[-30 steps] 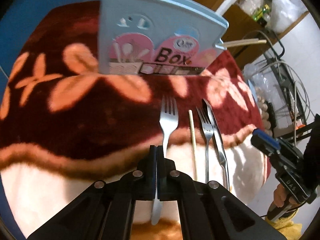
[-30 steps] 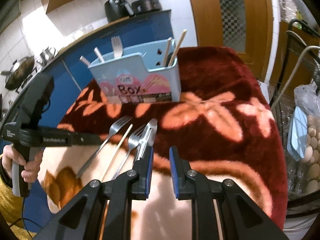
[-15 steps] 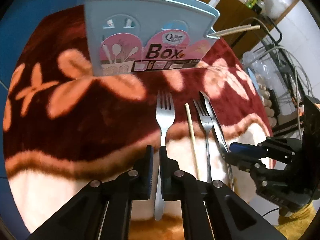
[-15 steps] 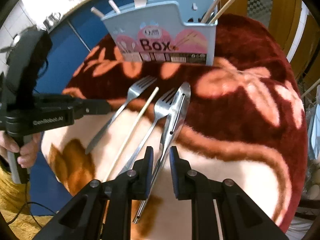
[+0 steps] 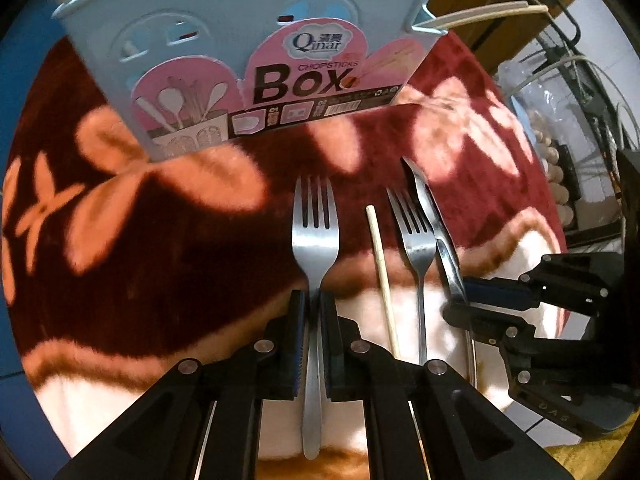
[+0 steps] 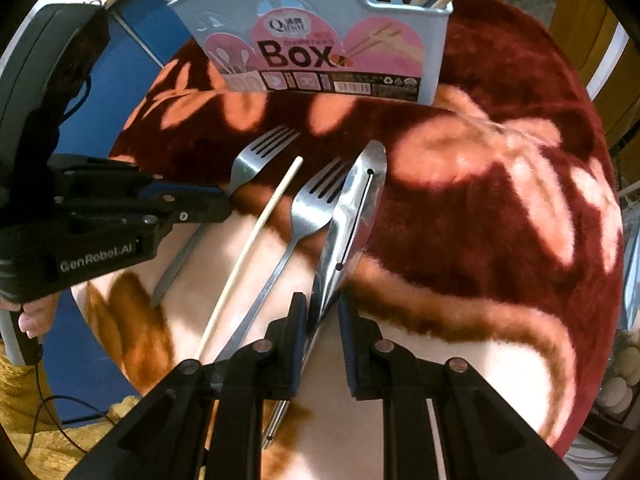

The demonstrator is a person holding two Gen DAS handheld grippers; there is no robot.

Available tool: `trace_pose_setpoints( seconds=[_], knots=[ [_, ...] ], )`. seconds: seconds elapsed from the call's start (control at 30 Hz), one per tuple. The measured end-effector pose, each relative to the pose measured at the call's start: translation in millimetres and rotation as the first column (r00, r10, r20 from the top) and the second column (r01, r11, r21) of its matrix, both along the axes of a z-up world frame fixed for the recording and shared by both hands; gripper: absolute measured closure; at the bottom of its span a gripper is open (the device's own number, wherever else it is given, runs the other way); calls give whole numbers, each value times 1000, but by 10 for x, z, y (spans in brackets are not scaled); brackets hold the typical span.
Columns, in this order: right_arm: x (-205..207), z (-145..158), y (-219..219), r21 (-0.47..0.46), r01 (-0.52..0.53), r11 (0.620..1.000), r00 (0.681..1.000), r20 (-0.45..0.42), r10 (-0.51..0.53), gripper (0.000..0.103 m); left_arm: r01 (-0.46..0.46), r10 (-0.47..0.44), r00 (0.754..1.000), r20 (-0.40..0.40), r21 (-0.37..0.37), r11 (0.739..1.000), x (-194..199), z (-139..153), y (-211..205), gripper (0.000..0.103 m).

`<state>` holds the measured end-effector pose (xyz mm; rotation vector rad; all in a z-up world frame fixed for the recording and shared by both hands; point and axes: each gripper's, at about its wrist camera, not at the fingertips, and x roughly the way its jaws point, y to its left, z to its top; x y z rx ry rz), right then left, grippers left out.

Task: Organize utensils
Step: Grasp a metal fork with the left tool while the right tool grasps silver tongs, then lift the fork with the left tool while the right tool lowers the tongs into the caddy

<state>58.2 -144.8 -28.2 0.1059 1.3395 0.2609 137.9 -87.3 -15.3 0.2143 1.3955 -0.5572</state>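
Left gripper (image 5: 313, 308) straddles fork (image 5: 315, 236) handle, jaws narrow, not clamped; handle parallel to fingers; right gripper (image 6: 323, 312) straddles tongs (image 6: 352, 208), jaws apart

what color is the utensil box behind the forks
Light blue plastic, with a pink label printed "Box" in black. The utensil box shows best in the right wrist view.

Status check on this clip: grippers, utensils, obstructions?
Left gripper straddling fork, unclamped. Right gripper open around tongs. Nothing blocking chopsticks box.
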Motion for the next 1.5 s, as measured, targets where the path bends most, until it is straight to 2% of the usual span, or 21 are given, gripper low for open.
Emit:
trace_pose_setpoints(
  seconds=[0.2,0.33,0.4,0.57,0.7,0.8,0.9,1.0,1.2,1.4,1.5],
  knots=[
    [215,-53,-91,62,19,998,996,-84,-14,85,2,-2,1000,13,24,1000,10,10,-85,97],
    [248,-64,-161,101,27,995,996,-93,-17,86,-11,12,999,52,-18,1000,-42,23,-4,97],
    [221,-61,-197,121,31,992,997,-68,-23,86,-27,31,997,68,-51,998,-77,29,52,98],
    [152,-35,-300,172,43,984,999,-1,-43,88,-58,80,991,106,-193,979,-224,107,271,98],
    [44,63,-364,190,45,981,996,73,-60,88,-51,107,976,192,-277,959,-402,242,402,98],
    [-61,152,-404,188,39,981,987,145,-67,88,-50,149,952,266,-349,936,-507,386,494,98],
    [-210,316,-346,183,26,983,961,266,-75,88,-46,197,920,339,-407,912,-561,563,606,98],
    [-295,428,-360,198,29,980,932,348,-98,88,-39,236,890,390,-450,892,-576,739,727,98],
    [-412,719,-373,214,58,975,837,523,-164,88,-26,291,831,475,-488,872,-510,990,703,98],
    [-378,943,-398,210,84,974,755,625,-200,88,-33,334,791,512,-509,860,-387,1238,710,98],
    [-362,1004,-425,213,90,973,728,652,-210,88,-33,353,758,549,-507,861,-312,1405,703,98]
  ],
)
